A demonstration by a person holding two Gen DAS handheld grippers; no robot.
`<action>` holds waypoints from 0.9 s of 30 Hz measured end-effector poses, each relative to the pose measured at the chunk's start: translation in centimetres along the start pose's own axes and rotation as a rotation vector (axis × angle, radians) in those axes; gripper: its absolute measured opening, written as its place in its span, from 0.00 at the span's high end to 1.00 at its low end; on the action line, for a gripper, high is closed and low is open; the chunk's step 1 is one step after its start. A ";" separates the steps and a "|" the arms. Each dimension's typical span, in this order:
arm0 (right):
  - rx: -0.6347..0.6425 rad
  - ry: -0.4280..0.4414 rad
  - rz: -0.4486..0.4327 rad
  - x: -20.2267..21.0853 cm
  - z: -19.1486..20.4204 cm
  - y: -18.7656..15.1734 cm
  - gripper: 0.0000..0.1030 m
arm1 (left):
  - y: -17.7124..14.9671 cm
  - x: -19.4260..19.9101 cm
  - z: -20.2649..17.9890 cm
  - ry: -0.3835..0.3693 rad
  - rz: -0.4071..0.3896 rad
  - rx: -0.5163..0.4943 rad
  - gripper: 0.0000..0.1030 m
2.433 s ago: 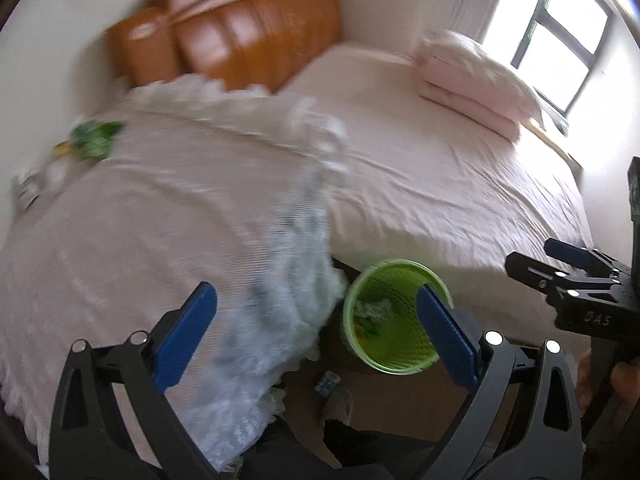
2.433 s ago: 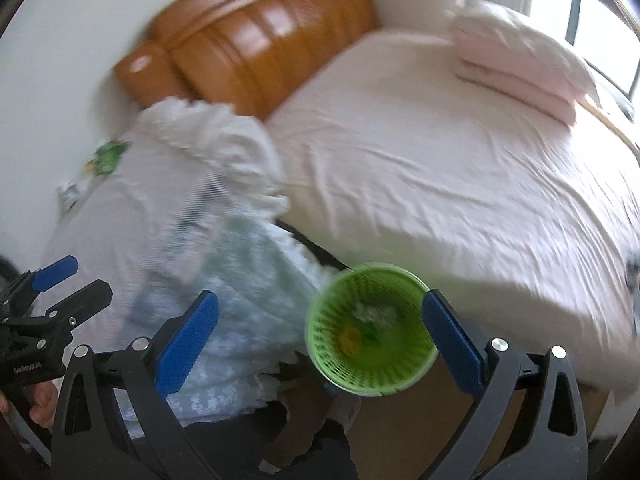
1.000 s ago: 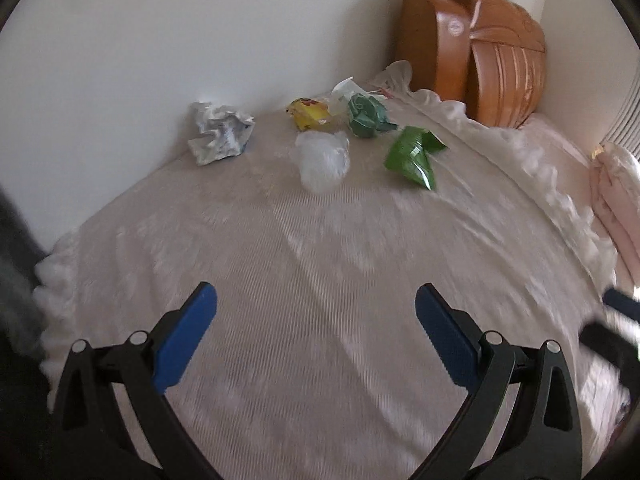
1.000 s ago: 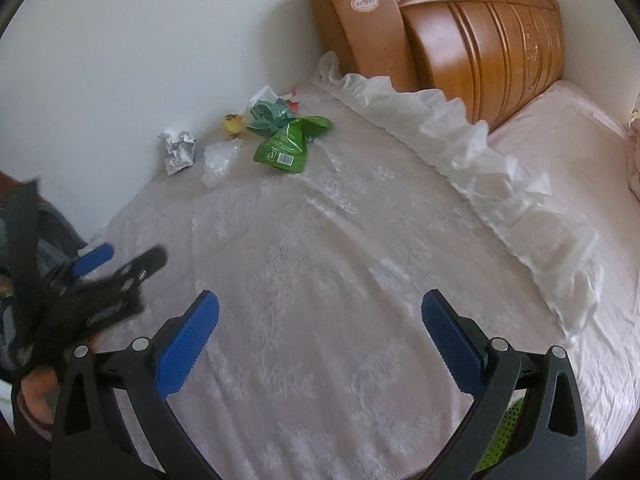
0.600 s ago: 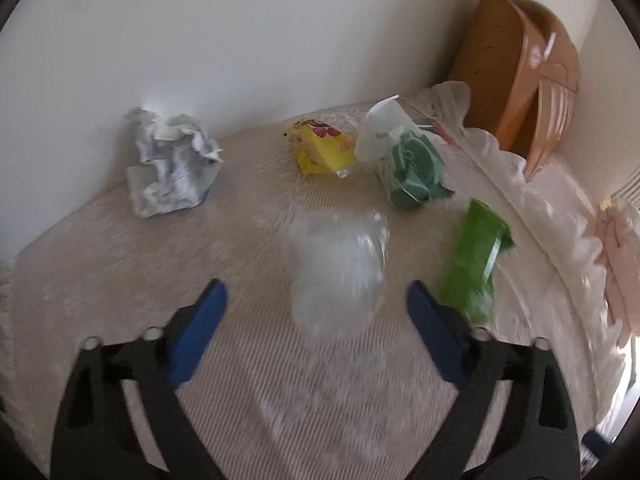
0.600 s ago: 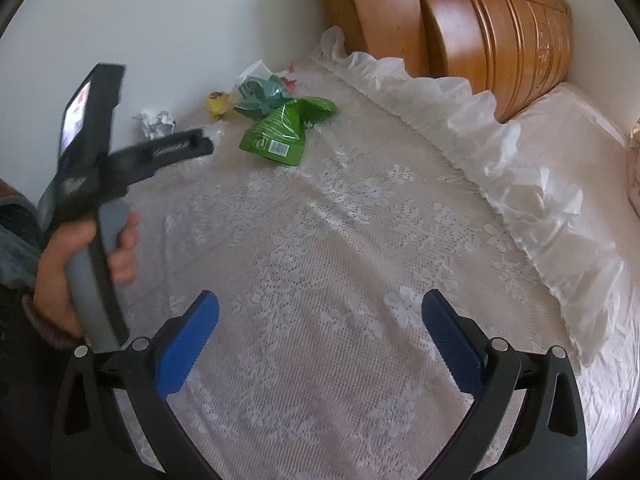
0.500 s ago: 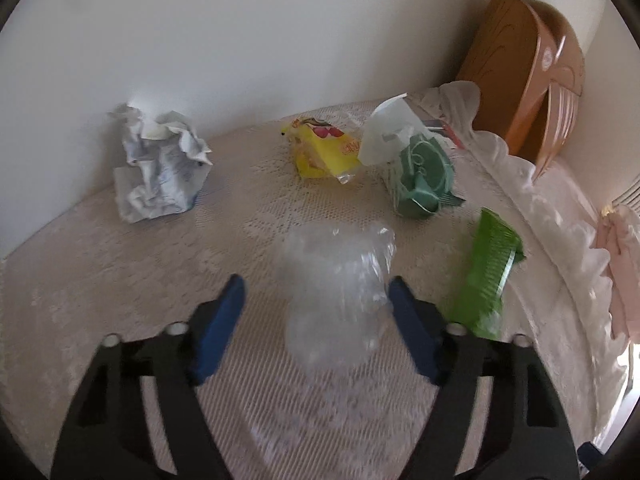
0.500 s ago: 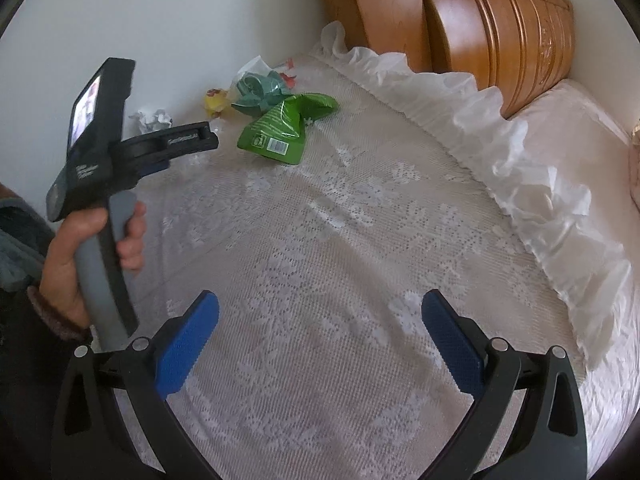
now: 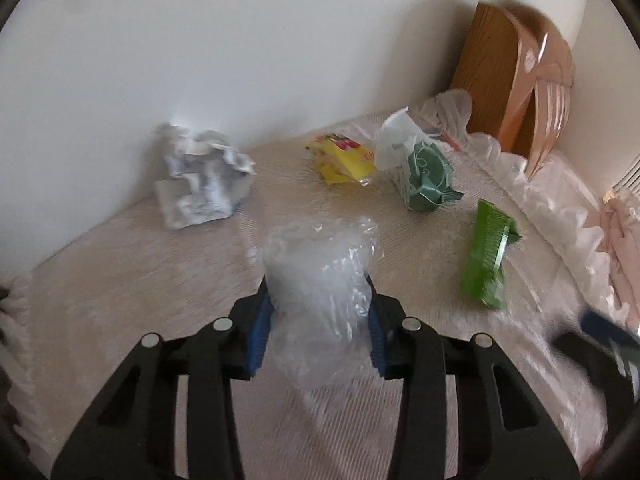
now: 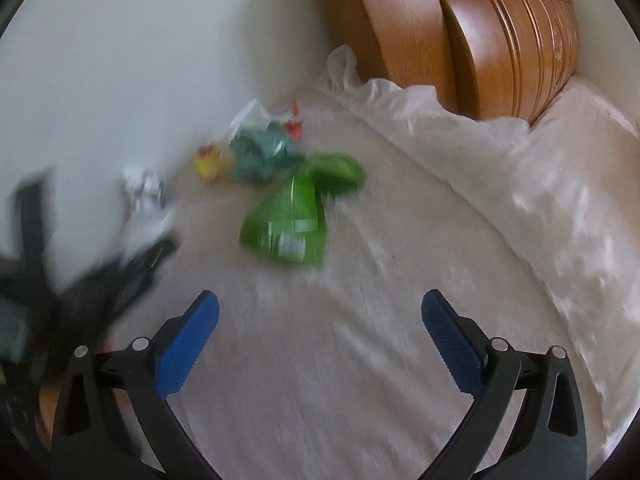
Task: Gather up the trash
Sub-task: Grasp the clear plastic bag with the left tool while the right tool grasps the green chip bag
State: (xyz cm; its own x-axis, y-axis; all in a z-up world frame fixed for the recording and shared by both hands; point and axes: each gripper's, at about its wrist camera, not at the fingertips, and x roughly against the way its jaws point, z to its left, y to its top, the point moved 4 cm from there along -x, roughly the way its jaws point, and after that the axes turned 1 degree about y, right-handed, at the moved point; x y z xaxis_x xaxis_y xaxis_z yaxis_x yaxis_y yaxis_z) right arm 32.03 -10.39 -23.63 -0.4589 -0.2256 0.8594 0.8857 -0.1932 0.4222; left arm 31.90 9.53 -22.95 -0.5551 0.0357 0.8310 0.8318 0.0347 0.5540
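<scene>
Jaws of the left gripper have just been closing and now pinch a crumpled clear bag; both blue pads press into its sides. Bag rests on the lace cover, bulging up above the pads.

From the bag, in the left wrist view: paper ball at 11 o'clock, against the wall. Yellow wrapper at 12 o'clock. Teal packet at 1 o'clock, just beside the wrapper, with a white scrap on top of it. Green pouch at 3 o'clock, well apart from the bag. Headboard farther off at 1 o'clock, frilled edge below it.

Right gripper: jaws spread wide, nothing between them, only cover beneath. Picture is blurred. Green pouch sits at 12 o'clock from its tips, teal packet and yellow wrapper beyond at 11 o'clock. Left gripper shows as a dark smear at 9 o'clock.
</scene>
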 end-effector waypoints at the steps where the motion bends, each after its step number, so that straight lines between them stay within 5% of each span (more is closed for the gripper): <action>1: -0.023 0.008 0.002 -0.9 0.1 0.9 0.02 | -0.4 0.9 0.3 -0.004 -0.006 0.002 0.62; 12: -0.036 -0.155 -0.005 -6.5 1.6 5.7 0.03 | -5.1 6.5 3.7 -0.026 0.006 0.064 0.61; 17: -0.002 -0.176 0.000 -7.4 2.0 5.7 0.23 | -6.1 6.6 3.4 -0.029 0.022 0.065 0.61; 20: 0.054 -0.169 -0.007 -7.3 2.6 5.5 0.52 | -6.5 6.5 3.3 -0.039 0.038 0.080 0.61; 27: 0.058 -0.112 -0.011 -5.8 2.3 4.7 0.54 | -7.5 6.7 2.6 -0.050 0.051 0.072 0.62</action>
State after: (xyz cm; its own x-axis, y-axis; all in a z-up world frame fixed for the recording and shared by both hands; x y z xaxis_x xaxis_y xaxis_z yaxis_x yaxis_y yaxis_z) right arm 39.08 -7.80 -25.99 -0.4608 -0.1155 0.8800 0.8847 -0.1386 0.4450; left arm 21.96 12.14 -21.64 -0.5132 0.0893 0.8536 0.8571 0.1036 0.5046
